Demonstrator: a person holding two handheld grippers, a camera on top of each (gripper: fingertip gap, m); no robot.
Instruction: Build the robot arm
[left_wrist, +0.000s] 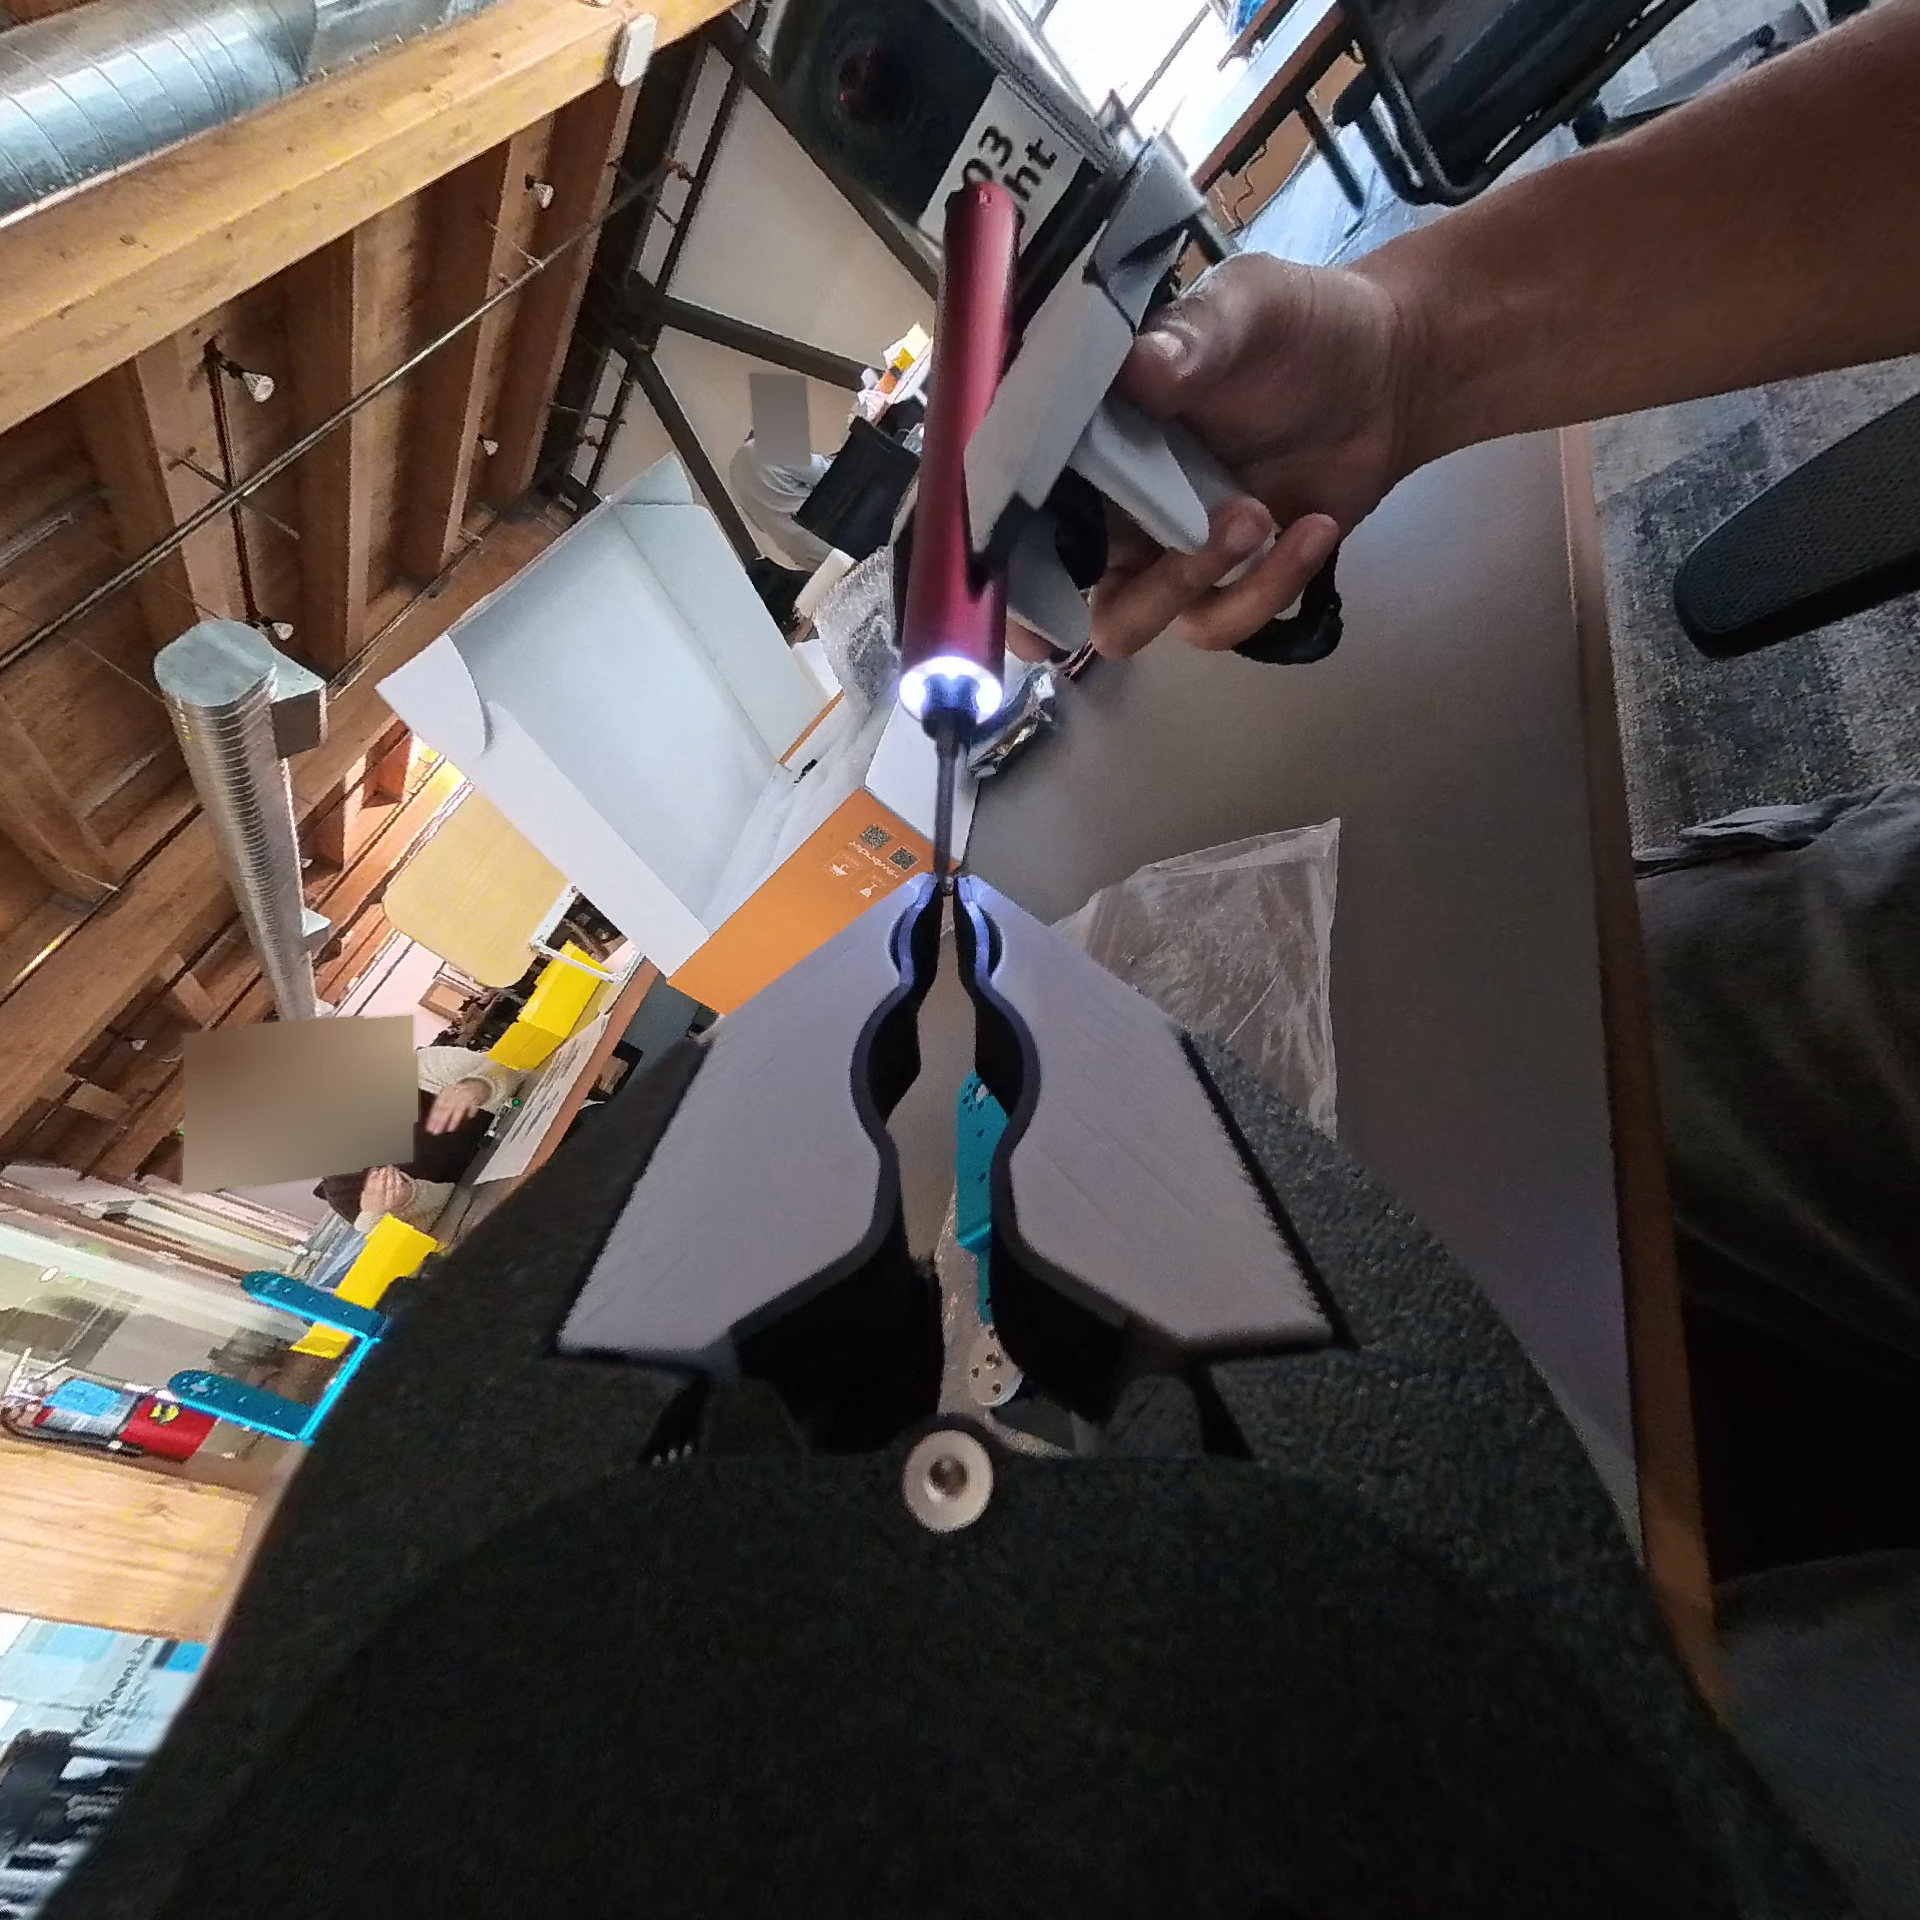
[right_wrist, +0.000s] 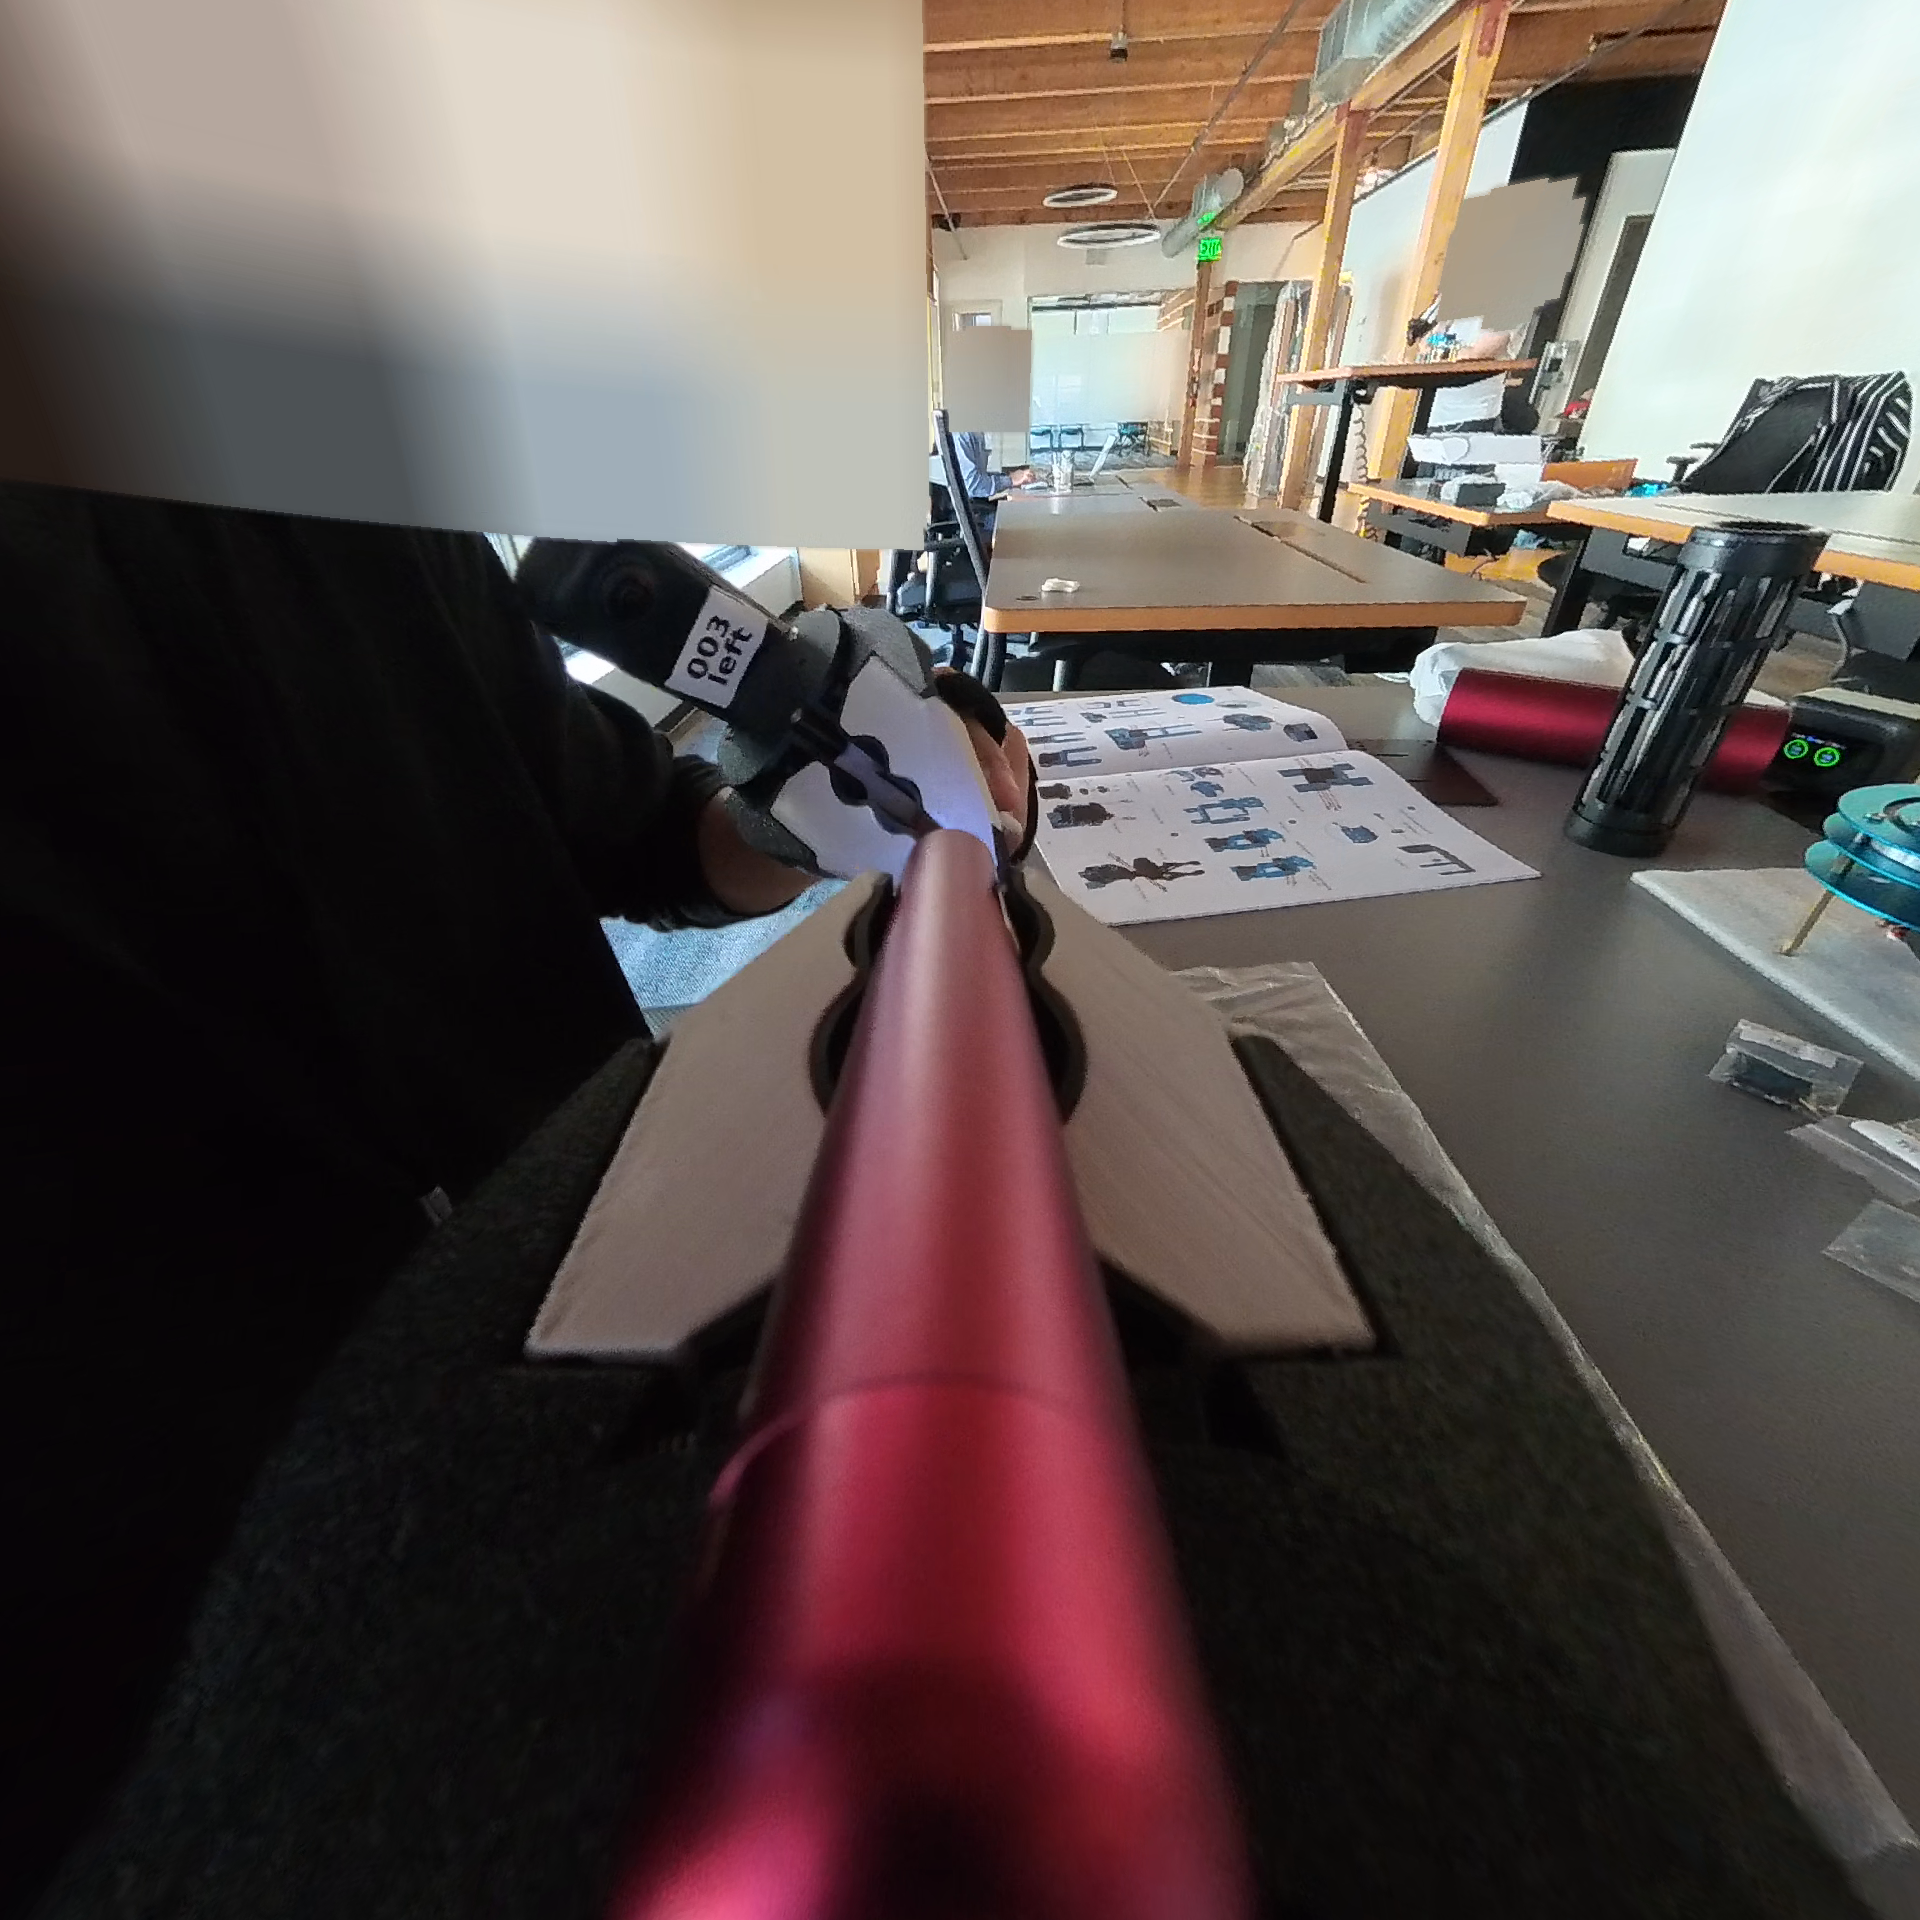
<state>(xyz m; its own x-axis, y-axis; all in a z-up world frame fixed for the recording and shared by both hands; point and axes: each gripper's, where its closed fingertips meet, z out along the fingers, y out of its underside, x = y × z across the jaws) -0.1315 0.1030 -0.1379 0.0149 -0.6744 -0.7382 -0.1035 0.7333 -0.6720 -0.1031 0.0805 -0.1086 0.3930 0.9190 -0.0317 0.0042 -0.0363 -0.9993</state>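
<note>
My right gripper (right_wrist: 951, 914) is shut on a red electric screwdriver (right_wrist: 935, 1299) that runs forward between its fingers. In the left wrist view the screwdriver (left_wrist: 956, 416) points down at my left gripper (left_wrist: 951, 896), with its light ring (left_wrist: 951, 688) lit. A hand (left_wrist: 1278, 416) holds the right gripper (left_wrist: 982, 499). The left gripper's jaws are closed at the tips, pinching something small and dark. The screwdriver's thin bit (left_wrist: 945, 810) touches it. A teal bracket (left_wrist: 982, 1164) shows behind the left fingers. The left gripper also shows in the right wrist view (right_wrist: 935, 821), just past the screwdriver's end.
On the dark table (right_wrist: 1507, 1018) lie an open instruction booklet (right_wrist: 1247, 800), a black perforated cylinder (right_wrist: 1683, 696), a red cylinder (right_wrist: 1538, 717), a teal disc assembly (right_wrist: 1870, 842) and small plastic bags (right_wrist: 1787, 1070). A clear bag (left_wrist: 1226, 956) and an open orange-and-white box (left_wrist: 623, 675) lie beyond the left gripper.
</note>
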